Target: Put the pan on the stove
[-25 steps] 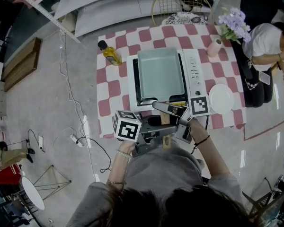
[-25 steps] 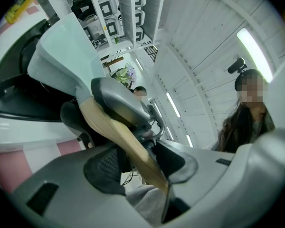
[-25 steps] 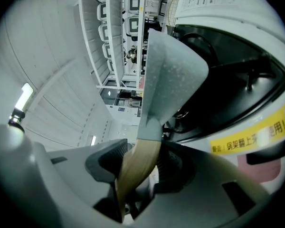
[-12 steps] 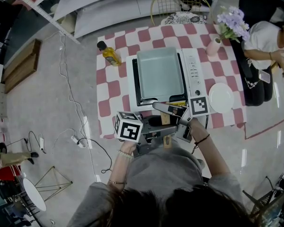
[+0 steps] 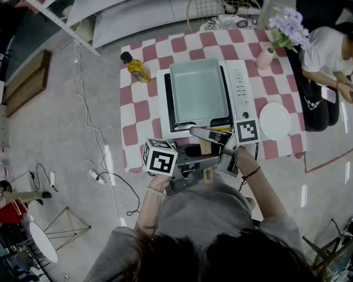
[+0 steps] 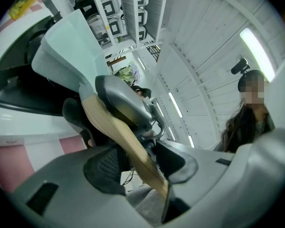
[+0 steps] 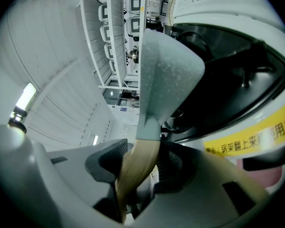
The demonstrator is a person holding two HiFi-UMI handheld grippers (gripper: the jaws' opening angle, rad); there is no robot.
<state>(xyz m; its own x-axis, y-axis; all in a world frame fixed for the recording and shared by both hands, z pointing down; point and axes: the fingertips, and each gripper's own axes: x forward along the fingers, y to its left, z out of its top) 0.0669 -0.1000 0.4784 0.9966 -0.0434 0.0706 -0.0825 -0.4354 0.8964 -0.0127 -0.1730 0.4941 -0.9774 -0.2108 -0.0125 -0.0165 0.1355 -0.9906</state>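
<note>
Pan [image 5: 200, 91] — seated flat on stove [image 5: 242, 87], gripped at wooden handle [image 6: 126, 137] by left gripper [image 6: 140, 161] and right gripper [image 7: 140, 163], both clamped. Looks like end of placement. Next: release both, then back off straight along handle — no dragging pan askew.

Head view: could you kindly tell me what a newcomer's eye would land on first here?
The pale green rectangular pan over the white stove, on the red-and-white checked tablecloth. The left gripper and right gripper both clamp its wooden handle at the near side. An oil bottle stands left of the stove, a white plate right.
</note>
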